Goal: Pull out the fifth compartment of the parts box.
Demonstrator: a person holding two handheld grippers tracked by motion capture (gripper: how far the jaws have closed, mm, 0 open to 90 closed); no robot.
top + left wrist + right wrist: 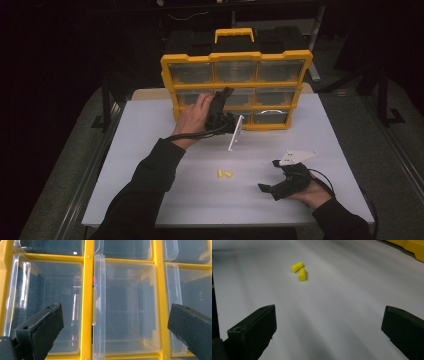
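High view: the left hand-held gripper (220, 107) is pointing at the middle row of the yellow organizer (236, 90), which is standing upright at the far edge of the counter (150, 150). Left gripper view: its jaws are standing wide apart, framing a clear drawer (125, 307); nothing is sitting between them. That drawer is possibly protruding slightly, though reflections are obscuring it. The right hand-held gripper (280, 182) is resting low over the near right of the counter, jaws spread and empty. Two yellow earplugs (299, 270) are lying touching each other on the counter, ahead of the right hand-held gripper and well apart from the organizer.
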